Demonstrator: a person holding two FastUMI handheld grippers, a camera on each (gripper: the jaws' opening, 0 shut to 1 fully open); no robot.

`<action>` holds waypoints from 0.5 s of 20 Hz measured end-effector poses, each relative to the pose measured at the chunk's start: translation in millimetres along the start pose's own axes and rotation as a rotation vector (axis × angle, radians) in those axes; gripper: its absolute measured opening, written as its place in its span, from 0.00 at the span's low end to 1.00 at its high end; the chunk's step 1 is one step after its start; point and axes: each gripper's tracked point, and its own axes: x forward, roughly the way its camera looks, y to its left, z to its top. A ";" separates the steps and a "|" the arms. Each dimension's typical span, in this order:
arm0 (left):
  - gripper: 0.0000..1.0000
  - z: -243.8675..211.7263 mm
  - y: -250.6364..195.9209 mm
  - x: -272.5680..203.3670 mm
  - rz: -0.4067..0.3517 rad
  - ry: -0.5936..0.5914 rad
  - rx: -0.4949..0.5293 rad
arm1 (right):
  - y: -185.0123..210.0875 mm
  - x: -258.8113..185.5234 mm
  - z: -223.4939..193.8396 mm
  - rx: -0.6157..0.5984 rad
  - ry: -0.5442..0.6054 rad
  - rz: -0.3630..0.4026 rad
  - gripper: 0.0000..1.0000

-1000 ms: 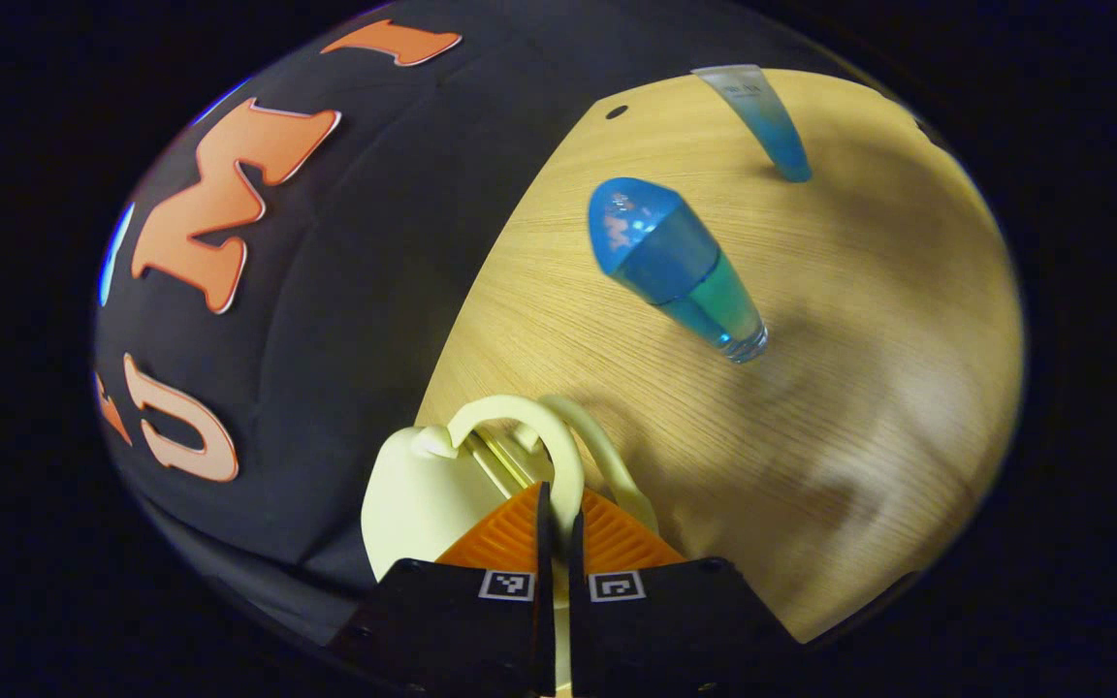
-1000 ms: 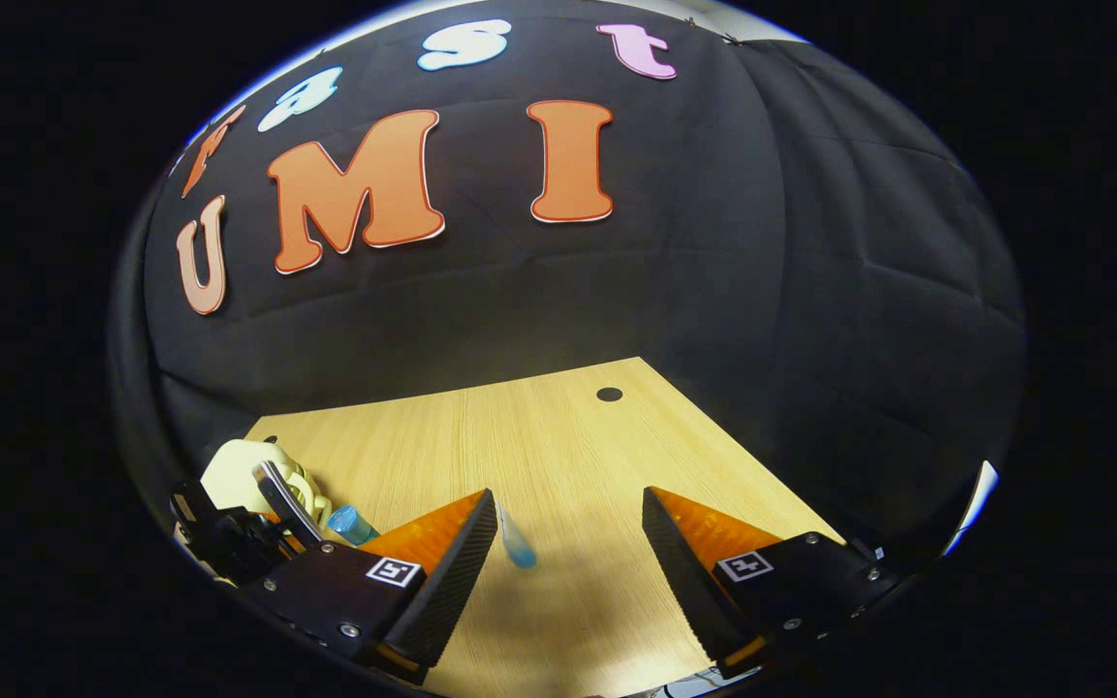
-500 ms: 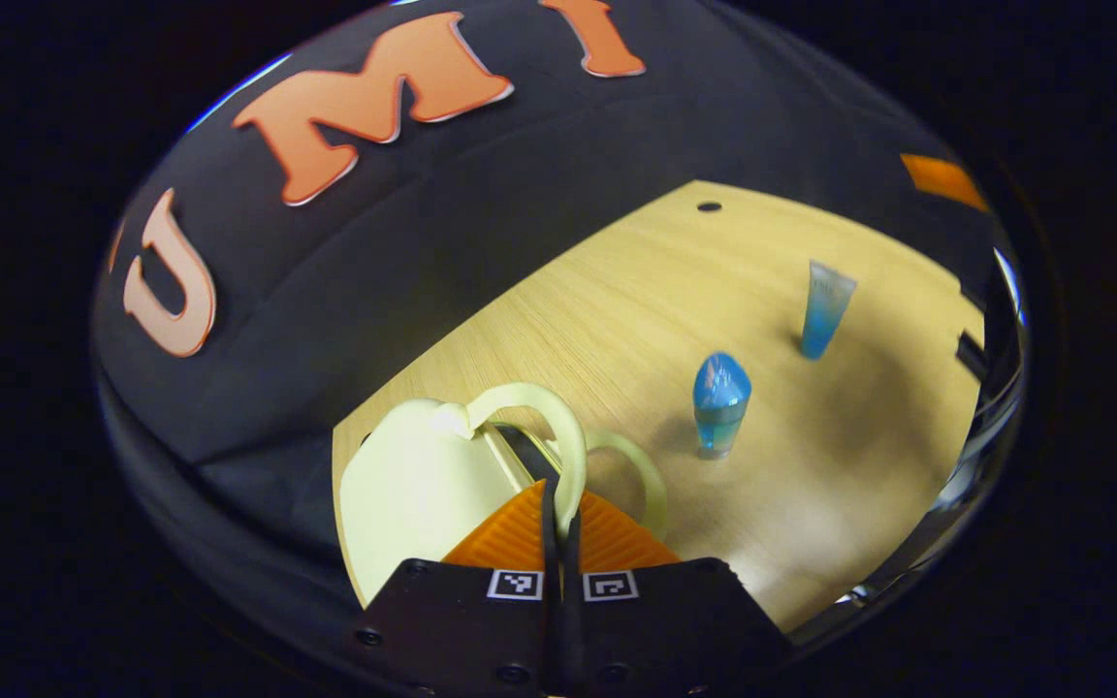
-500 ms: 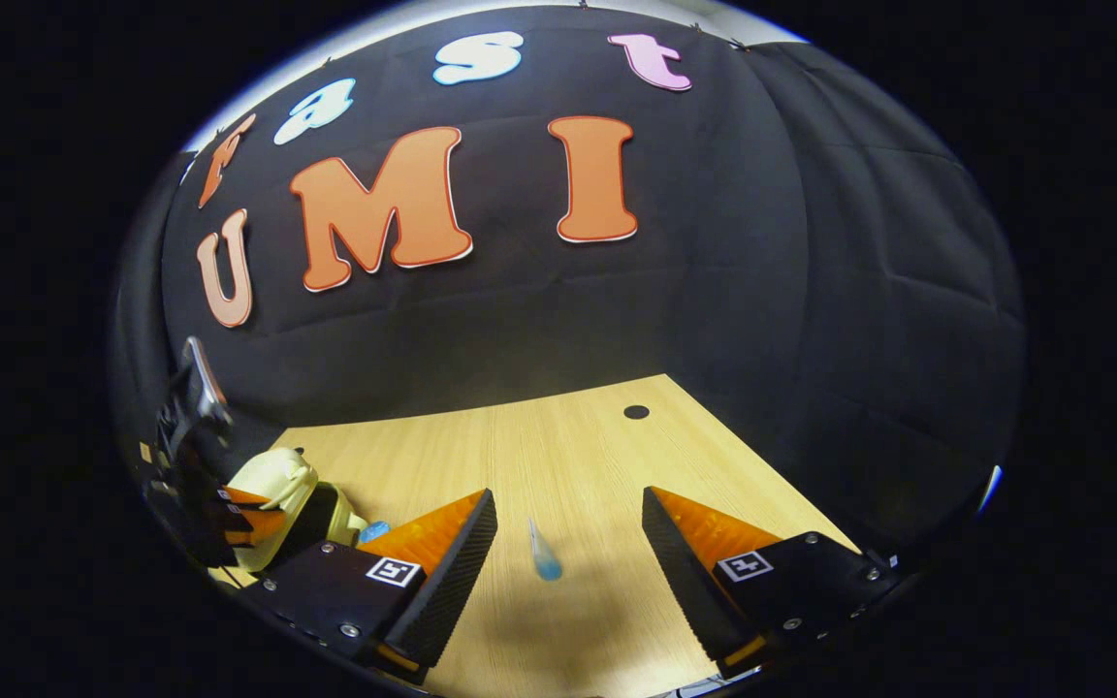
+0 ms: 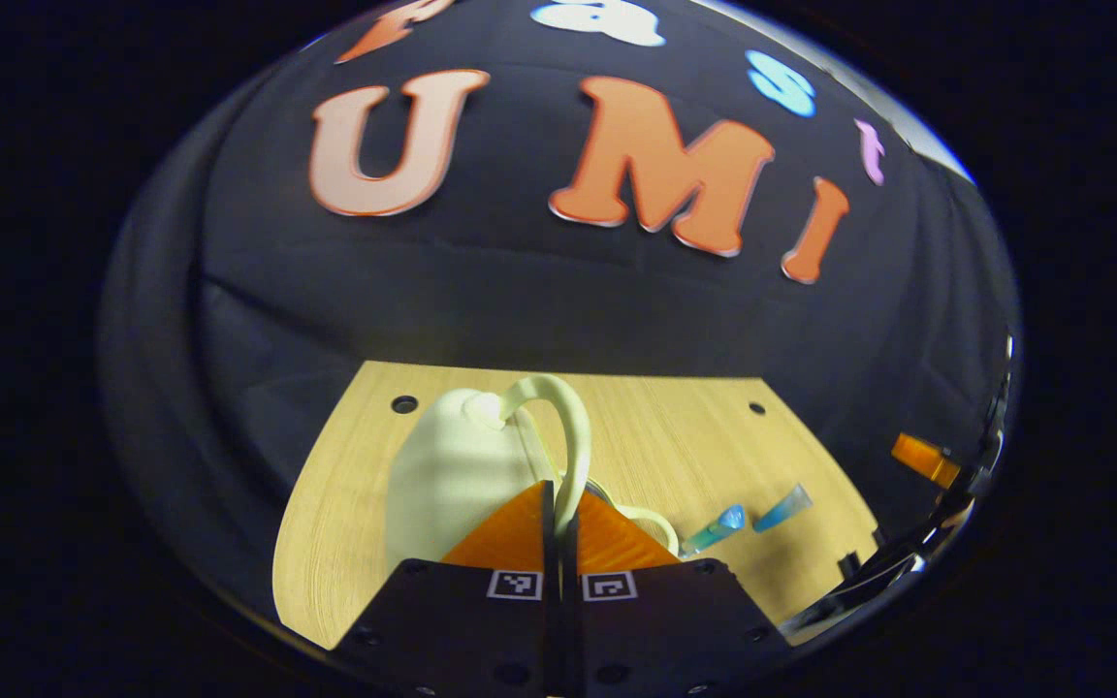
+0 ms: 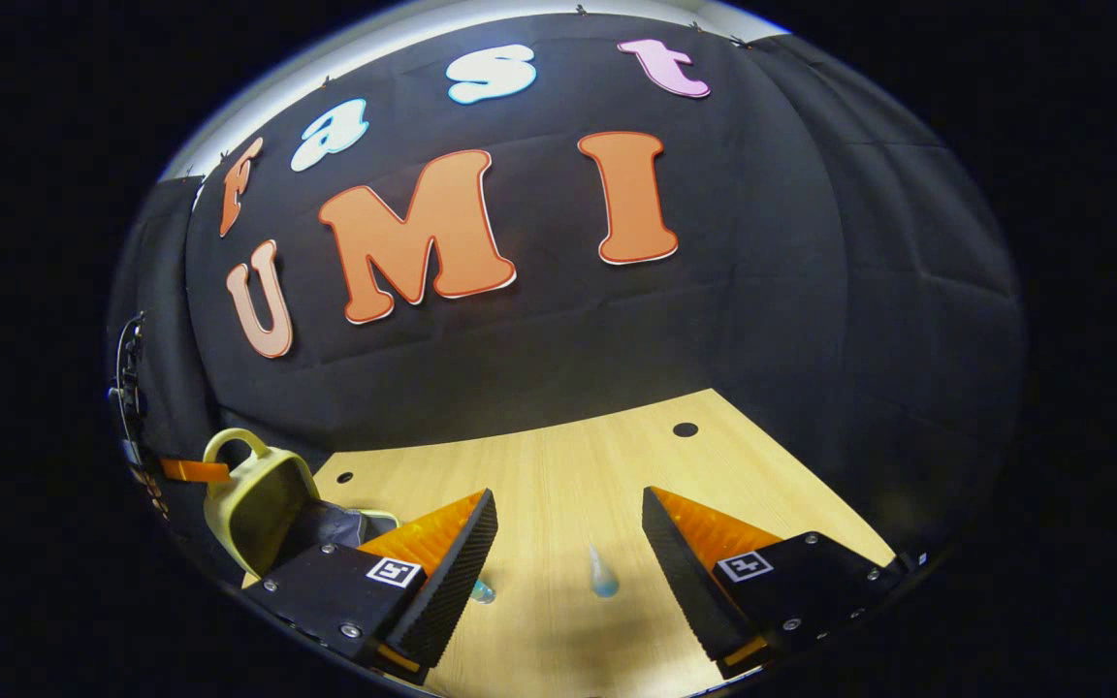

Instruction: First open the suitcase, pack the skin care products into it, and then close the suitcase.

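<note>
A pale yellow suitcase [image 5: 442,465] stands on the wooden table [image 5: 675,427] with its lid raised. My left gripper [image 5: 558,509] is shut on the lid's curved handle [image 5: 568,427]. In the right gripper view the suitcase [image 6: 258,494] is at the far left, its dark inside [image 6: 331,523] showing under the lifted lid. A blue bottle [image 5: 714,530] and a blue tube [image 5: 781,508] stand to the right of the suitcase. My right gripper [image 6: 568,543] hangs open above the table, with the tube [image 6: 602,574] between and below its fingers and nothing held.
The black cloth wall runs close behind the table's far edge. Small round holes [image 6: 685,428] mark the tabletop near its back corners. Bare wood [image 6: 568,465] lies between the suitcase and the right side.
My left gripper has swung up and back with the handle, lifting the lid from nearly flat to raised. The right gripper has stayed open and drawn back slightly.
</note>
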 end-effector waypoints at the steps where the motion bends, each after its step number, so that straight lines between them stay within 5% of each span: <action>1: 0.00 1.1 22.2 7.5 0.007 -0.020 -0.046 | 4.3 -0.2 1.7 -0.001 -0.003 0.010 0.95; 10: 0.01 4.9 182.6 -10.0 -0.005 -0.085 -0.277 | 30.9 1.5 -1.6 0.031 0.021 0.046 0.95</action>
